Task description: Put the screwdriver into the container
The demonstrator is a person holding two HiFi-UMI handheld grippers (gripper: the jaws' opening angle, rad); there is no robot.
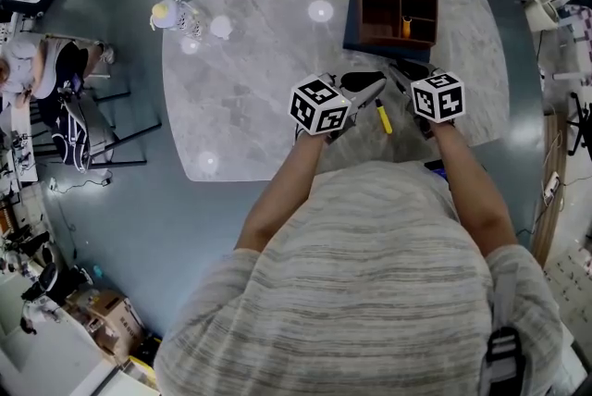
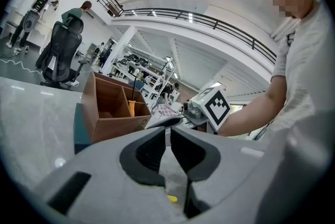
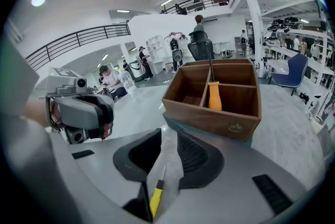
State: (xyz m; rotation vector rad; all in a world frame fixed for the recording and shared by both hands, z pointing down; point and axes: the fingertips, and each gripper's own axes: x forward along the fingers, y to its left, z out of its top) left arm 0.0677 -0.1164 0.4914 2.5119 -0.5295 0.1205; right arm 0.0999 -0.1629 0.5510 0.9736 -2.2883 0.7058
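Right tool (image 3: 170, 140) hangs tilted down over the bench (image 1: 250, 61) with its jaws moderately apart and gripping nothing. Through the gap, its own view shows a yellow screwdriver (image 3: 156, 197) lying flat on the marble below, handle nearest the camera and shaft pointing away towards the container (image 3: 214, 119). The pads do not touch it.

Left tool (image 2: 168, 134) sits close beside it, roughly level, its jaws drawn almost together so that only a thin slit shows. Nothing is in the slit, though a scrap of yellow shows on the bench beneath.

From the head view, the yellow screwdriver (image 1: 382, 117) rests on the bench between the two marker cubes, near the edge closest to the person and well short of the container (image 1: 361, 7).

That container is an open wooden box split by dividers, standing on a dark teal slab (image 1: 351, 26) at the far side of the bench, in front of both tools. An orange screwdriver (image 3: 214, 95) stands upright inside it against a divider.

Both of the person's forearms reach in from the bottom of the head view. Office chairs and seated people are on the floor beyond the bench.
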